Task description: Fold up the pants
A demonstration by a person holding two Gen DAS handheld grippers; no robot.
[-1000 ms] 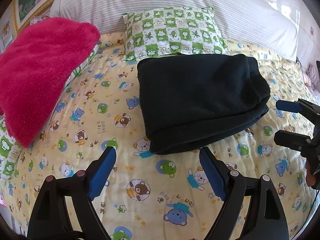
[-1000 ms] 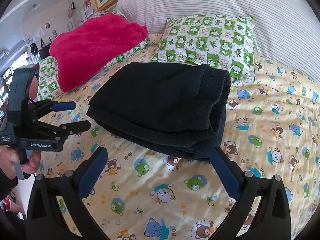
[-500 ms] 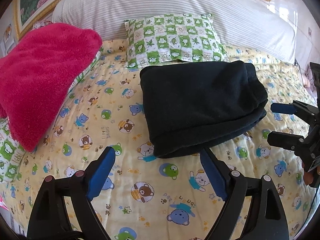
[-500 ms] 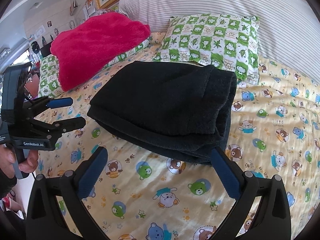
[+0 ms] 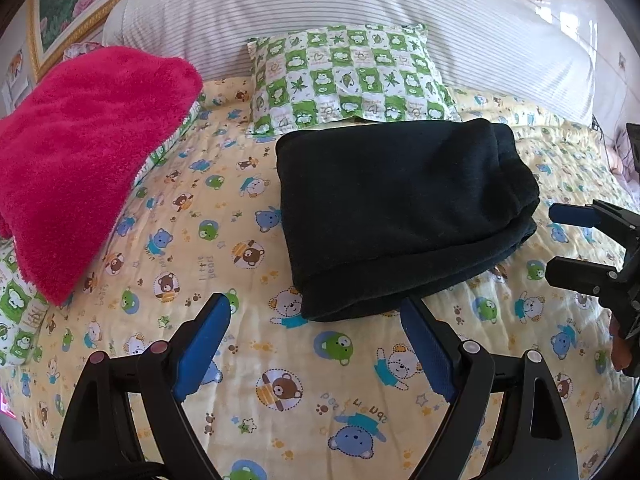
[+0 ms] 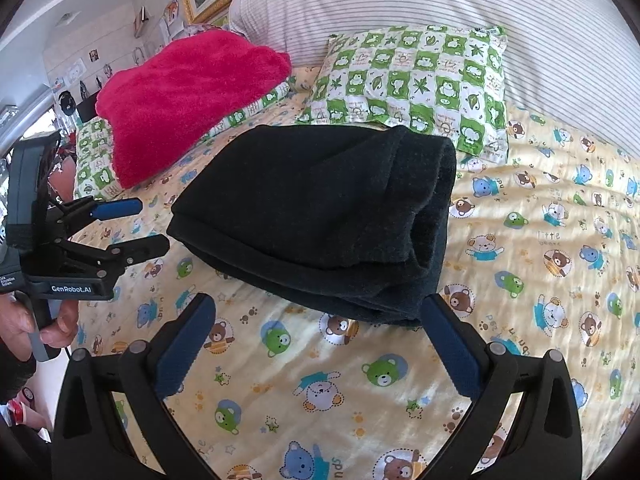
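On the bear-print bedsheet the black pants lie folded, so both empty, wide-open grippers, left gripper and right gripper, are best drawn back without the stack being brushed.

Count, both views:
- folded black pants: 1
- green checked pillow: 1, plus a second one partly under the blanket
- pink fleece blanket: 1
- striped bolster: 1
- left gripper: 1; right gripper: 1; total 2
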